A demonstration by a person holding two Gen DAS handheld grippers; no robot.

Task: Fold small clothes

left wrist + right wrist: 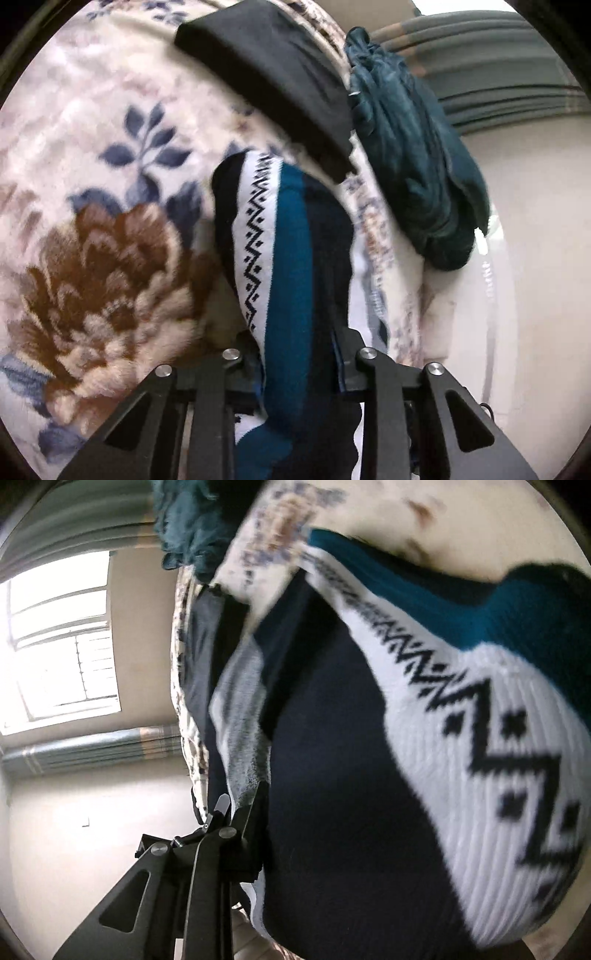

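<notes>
A knitted garment (284,258) in navy, white and teal bands with a black zigzag pattern hangs between my two grippers. My left gripper (295,354) is shut on its lower part, above the floral blanket (110,184). In the right wrist view the same garment (424,738) fills most of the frame. My right gripper (258,812) is shut on its edge; only its left finger (255,830) shows, the other is hidden by cloth.
A folded black garment (273,77) lies on the blanket at the back. A crumpled dark teal garment (413,166) lies at the blanket's right edge. Beyond are grey-green curtains (498,66), a pale wall and a bright window (55,646).
</notes>
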